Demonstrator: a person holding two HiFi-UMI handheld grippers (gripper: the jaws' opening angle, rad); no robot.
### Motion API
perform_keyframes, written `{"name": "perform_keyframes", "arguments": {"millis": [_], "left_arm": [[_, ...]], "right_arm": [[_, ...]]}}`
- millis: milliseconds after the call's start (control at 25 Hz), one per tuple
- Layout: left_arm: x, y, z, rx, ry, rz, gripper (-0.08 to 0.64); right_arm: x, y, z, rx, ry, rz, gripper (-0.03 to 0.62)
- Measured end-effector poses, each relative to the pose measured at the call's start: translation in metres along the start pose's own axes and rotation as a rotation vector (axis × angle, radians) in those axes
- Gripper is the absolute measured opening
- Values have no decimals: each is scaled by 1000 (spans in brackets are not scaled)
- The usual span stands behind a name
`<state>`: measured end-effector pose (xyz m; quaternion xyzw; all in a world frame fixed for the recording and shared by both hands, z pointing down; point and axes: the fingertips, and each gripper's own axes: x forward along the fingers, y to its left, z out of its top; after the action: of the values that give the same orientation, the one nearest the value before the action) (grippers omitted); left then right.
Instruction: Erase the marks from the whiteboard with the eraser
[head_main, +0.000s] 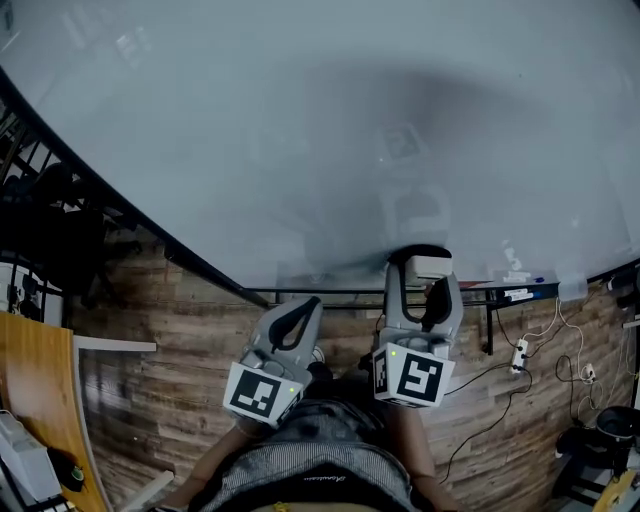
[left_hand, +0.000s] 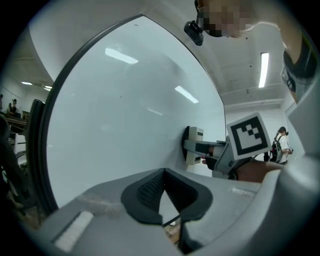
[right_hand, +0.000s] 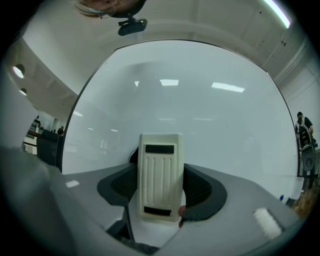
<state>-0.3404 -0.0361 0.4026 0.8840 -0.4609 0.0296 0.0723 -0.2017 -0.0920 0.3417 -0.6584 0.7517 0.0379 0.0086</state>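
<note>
The whiteboard (head_main: 300, 130) fills the upper head view, and I see no marks on it. A cream eraser (head_main: 430, 266) with a black pad is held upright in my right gripper (head_main: 425, 270), low on the board. In the right gripper view the ribbed eraser (right_hand: 159, 175) fills the gap of that gripper (right_hand: 160, 190), with the board (right_hand: 200, 100) behind it. My left gripper (head_main: 303, 308) hangs to the left, shut and empty, short of the board. In its own view the left gripper (left_hand: 163, 173) faces the board (left_hand: 125, 110), where the eraser (left_hand: 194, 145) lies pad-side against the surface.
A narrow ledge (head_main: 515, 293) with markers runs under the board's lower edge. A power strip (head_main: 519, 355) and cables lie on the wooden floor at the right, near a dark bin (head_main: 610, 425). A wooden desk (head_main: 40, 400) and dark furniture (head_main: 50, 220) stand at the left.
</note>
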Motion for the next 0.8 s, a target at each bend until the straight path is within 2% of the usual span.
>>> {"name": "perform_keyframes", "arguments": {"millis": [160,560,800], "left_arm": [[-15,15,2,-34,-1,43,3],[-59,46,-1,-37,-9,138,3],[-83,65,-5,-54,-11,222,3]], "right_arm": [[3,28,1,3,-2,40,265],[5,101,8,-32,-20,155,267],[5,137,11,-96,-35,197,267]]}}
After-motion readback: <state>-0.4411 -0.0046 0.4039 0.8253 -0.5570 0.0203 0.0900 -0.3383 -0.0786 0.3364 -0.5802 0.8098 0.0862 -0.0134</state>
